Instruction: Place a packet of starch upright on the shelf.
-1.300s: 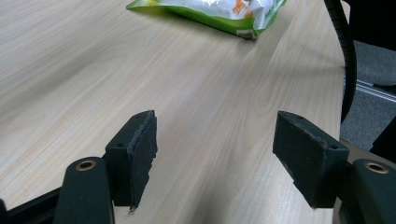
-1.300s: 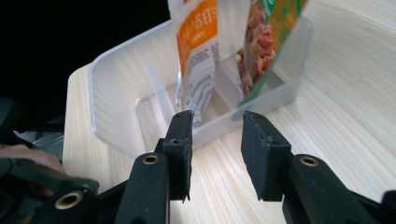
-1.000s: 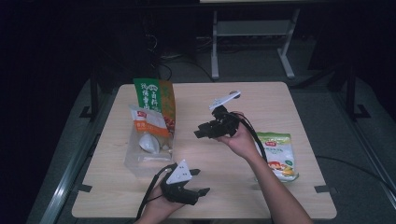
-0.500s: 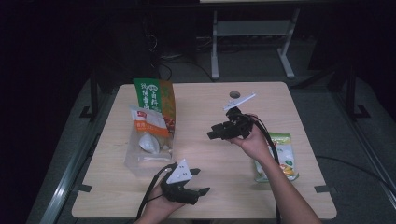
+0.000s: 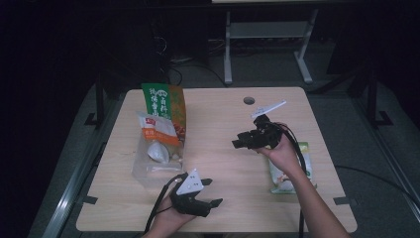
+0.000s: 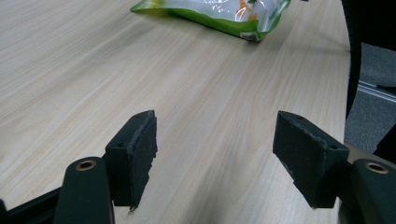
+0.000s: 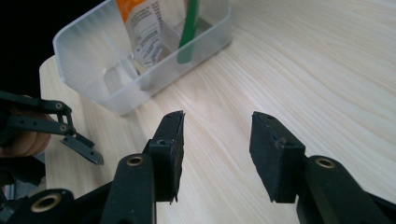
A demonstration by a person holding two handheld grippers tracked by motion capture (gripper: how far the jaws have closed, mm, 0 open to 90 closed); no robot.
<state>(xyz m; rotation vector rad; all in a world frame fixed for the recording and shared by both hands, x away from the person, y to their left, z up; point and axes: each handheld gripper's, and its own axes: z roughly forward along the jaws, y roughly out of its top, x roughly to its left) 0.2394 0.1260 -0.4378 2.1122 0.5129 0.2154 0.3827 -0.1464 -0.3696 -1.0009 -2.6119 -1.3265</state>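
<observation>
Lying flat near the right edge of the pale wooden tabletop (image 5: pixel 218 124), the green-and-white glossy plastic snack pouch (image 5: pixel 286 171) is partly covered in the high view by the person's right forearm. Judged from its shiny, crinkled film in the left gripper view (image 6: pixel 219 14), the pouch should be light, soft and slippery, with loose contents that shift; a grip on a sealed edge or corner looks safer than a squeeze across the filled middle, which could crush what is inside.

Right gripper (image 5: pixel 243 141): held above the tabletop, pointing away from the pouch toward the clear plastic bin (image 7: pixel 140 60) of upright packets. Its fingers (image 7: pixel 170 149) have just been opening, with nothing between them. The pouch lies behind and beneath this hand, well apart from the fingertips.

Left gripper (image 5: pixel 210 193): low at the near edge, fingers (image 6: pixel 135 154) spread wide and empty, aimed across bare wood at the pouch, which lies well ahead of them, not touched
</observation>
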